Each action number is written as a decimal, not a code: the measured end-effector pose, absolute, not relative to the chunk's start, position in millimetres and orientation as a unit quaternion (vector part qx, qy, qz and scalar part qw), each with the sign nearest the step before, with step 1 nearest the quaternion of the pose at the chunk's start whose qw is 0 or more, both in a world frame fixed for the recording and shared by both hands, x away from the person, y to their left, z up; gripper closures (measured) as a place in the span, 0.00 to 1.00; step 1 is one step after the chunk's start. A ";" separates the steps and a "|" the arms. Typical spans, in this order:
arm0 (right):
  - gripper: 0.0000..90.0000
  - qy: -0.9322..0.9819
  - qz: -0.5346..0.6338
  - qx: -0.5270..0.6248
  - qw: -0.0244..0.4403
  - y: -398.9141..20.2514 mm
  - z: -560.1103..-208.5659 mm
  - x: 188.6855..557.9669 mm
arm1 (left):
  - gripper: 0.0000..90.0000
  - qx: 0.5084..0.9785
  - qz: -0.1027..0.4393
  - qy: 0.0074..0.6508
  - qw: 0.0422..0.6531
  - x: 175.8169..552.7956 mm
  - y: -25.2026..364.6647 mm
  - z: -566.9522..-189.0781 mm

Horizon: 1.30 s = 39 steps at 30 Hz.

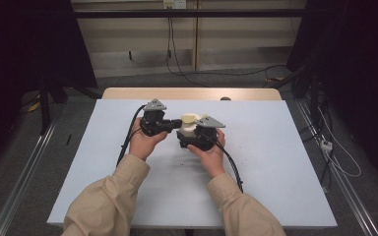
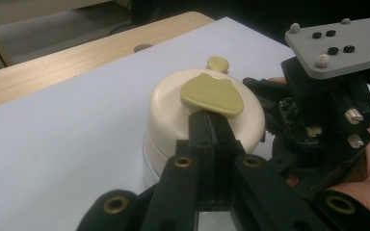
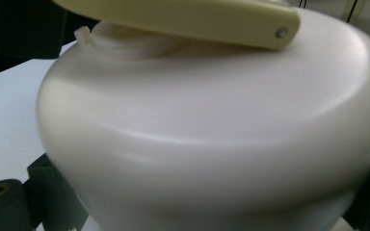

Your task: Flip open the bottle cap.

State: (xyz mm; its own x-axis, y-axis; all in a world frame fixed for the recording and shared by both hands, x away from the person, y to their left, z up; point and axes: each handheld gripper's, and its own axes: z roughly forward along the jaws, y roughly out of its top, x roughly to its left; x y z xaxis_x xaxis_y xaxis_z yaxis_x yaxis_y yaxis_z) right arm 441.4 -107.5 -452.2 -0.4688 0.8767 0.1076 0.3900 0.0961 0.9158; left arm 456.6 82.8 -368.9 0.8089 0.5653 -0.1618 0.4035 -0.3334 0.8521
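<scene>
Resting mid-desk [image 1: 275, 162], a cream round container [image 2: 173, 115] sits between both hands. Left claw [image 2: 211, 118] has its jaws together, pinched on the near edge of the olive flap lid [image 2: 212, 95] on the container's top. Right claw [image 1: 197, 140] hugs the container's side, its jaws showing either side of the body; actual pad contact cannot be told. A small olive cap [image 2: 217, 63] lies just behind.
</scene>
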 end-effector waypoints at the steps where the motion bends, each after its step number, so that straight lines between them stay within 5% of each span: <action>1: 0.06 0.698 0.497 0.453 0.245 -107.5 -452.2 441.4 | 1.00 0.811 0.082 0.299 0.496 456.5 82.6 -368.9; 39: 0.06 0.699 0.496 0.453 0.246 -107.2 -452.3 441.0 | 1.00 0.804 0.085 0.298 0.507 460.6 72.0 -363.6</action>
